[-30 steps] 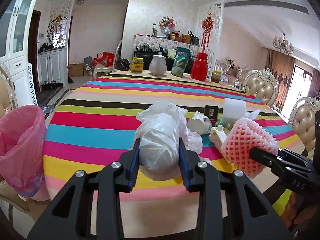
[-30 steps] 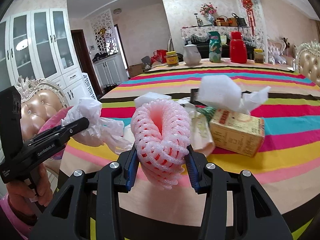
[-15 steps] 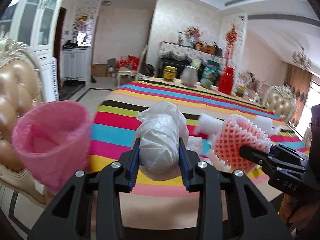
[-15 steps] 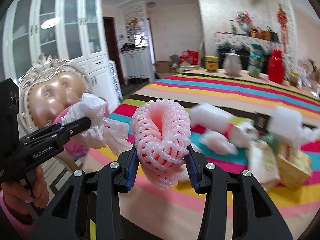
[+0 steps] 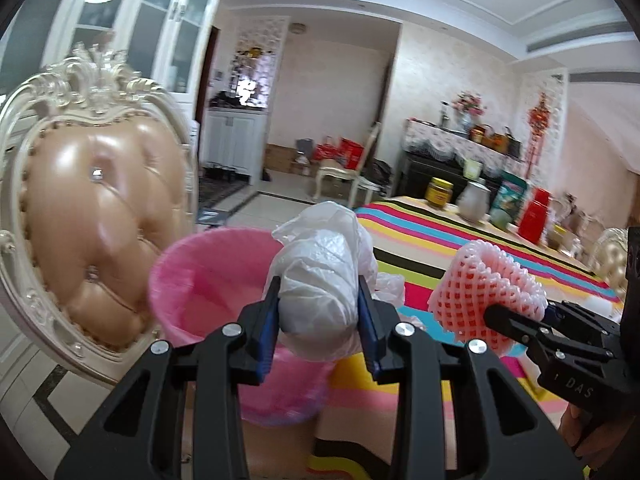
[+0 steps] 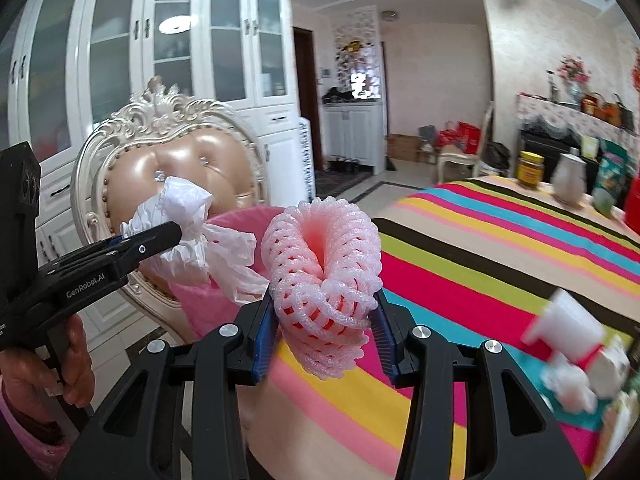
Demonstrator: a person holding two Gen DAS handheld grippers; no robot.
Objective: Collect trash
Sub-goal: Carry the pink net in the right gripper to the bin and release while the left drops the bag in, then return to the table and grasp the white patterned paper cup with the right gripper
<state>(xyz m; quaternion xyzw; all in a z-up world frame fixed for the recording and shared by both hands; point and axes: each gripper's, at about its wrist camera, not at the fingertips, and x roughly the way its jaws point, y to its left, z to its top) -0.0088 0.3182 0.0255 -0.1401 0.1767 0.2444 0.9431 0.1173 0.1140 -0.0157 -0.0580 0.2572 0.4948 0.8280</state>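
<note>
Far left: ornate upholstered chair (image 5: 96,240) with a cream carved frame, standing behind the bin.

Pink bin (image 5: 208,280), lined with a pink bag, stands off the table's near-left corner, just in front of the chair. The part of its inside that shows looks bare; the bottom is hidden, so I cannot tell whether anything is already in it.

Left gripper (image 5: 318,308): fingers clamped on a crumpled white plastic bag (image 5: 320,276). In the left wrist view the bag hangs at the bin's right rim, not yet clearly over the mouth. In the right wrist view the same bag (image 6: 188,232) juts out in front of the chair back, above the pink rim.

Right gripper (image 6: 324,320): fingers clamped on a pink foam fruit net (image 6: 324,268), squeezed into a fold. It is above the table edge, just right of the bin, beside the left gripper.

Right: striped table (image 6: 500,248). More litter lies at its near right, blurred: a white foam piece (image 6: 568,320) and some packaging. Jars, a white jug and a red flask at the far end look like household goods, not trash.

Judgement: two pieces are picked up and carried to the bin; neither is released. Left to do: move over the mouth, drop both, then return for the remaining litter. Roughly the early-middle of the job.
</note>
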